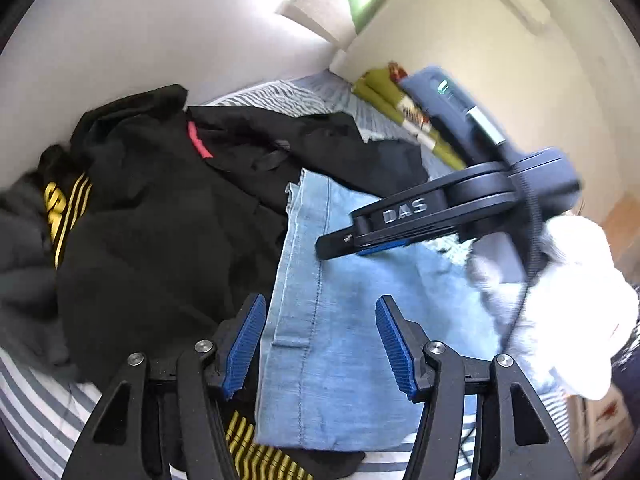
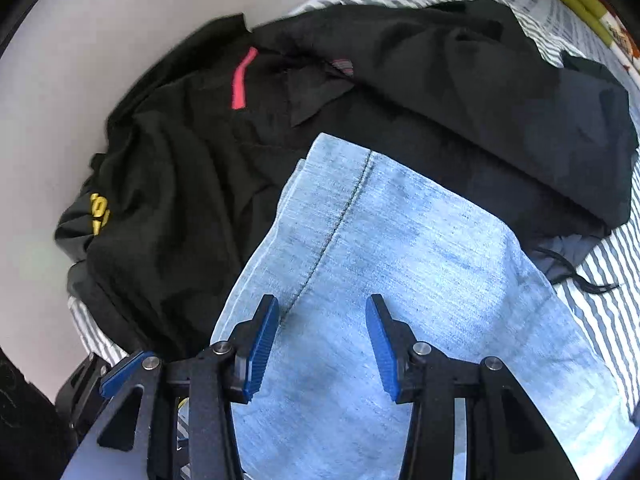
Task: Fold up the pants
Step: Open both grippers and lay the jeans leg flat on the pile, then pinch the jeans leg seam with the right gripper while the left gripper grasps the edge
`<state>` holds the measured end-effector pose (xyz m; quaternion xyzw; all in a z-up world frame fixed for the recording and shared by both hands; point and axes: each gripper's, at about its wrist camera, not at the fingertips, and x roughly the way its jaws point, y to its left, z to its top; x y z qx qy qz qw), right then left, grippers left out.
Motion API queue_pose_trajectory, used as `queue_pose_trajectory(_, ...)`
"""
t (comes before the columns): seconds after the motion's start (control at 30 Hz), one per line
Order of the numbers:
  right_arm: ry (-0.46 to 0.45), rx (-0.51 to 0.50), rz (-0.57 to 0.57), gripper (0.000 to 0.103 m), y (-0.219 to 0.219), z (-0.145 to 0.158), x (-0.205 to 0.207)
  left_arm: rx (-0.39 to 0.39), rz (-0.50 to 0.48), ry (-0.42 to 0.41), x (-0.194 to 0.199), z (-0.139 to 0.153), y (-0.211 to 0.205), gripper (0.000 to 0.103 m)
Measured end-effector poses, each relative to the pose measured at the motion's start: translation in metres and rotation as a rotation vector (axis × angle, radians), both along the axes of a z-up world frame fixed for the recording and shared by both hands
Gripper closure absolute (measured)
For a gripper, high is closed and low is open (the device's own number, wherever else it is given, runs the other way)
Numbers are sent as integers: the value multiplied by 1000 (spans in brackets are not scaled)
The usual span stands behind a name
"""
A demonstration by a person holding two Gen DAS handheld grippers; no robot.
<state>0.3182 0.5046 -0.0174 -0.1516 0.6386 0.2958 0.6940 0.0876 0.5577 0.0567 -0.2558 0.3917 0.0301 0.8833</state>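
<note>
Light blue jeans (image 1: 340,380) lie flat on a striped bed, one seam running away from me. My left gripper (image 1: 320,300) hovers over their left edge, open, with nothing between the blue pads. My right gripper (image 1: 340,246) comes in from the right in the left wrist view, held by a hand in a white covering (image 1: 568,300), its tip low over the denim. In the right wrist view the right gripper (image 2: 322,304) points steeply down at the jeans (image 2: 440,260) beside the seam. Its pads stand apart and no cloth is pinched between them.
A heap of black clothes (image 1: 160,220) with yellow print and a pink stripe lies left of and behind the jeans, partly under them (image 2: 400,80). The grey-and-white striped sheet (image 2: 608,280) shows around it. Green rolled items (image 1: 384,96) lie against the far wall.
</note>
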Motion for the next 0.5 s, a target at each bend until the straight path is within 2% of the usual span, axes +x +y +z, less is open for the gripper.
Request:
queue_pose_trajectory(0.17,-44,89,-76,61,-37,12,1,-33,-19,107,24,-36,0,42)
queue_pose_trajectory(0.23,-39,72,-75,61,-44,14,3,-50,-12,130,31,-48,1,42)
queue_pose_trajectory(0.33,-25,42,-43,61,-46,20,7,-102,-5,111,34,-59,9,42)
queue_pose_trajectory(0.4,6,30,-25,61,-34,19,6,-173,-25,92,39,-68,12,43)
queue_pose_trajectory(0.43,13,22,-18,61,-30,19,5,-174,-10,93,39,-70,12,57)
queue_pose_trajectory(0.5,25,17,-17,61,-20,18,2,-153,9,97,40,-66,10,76)
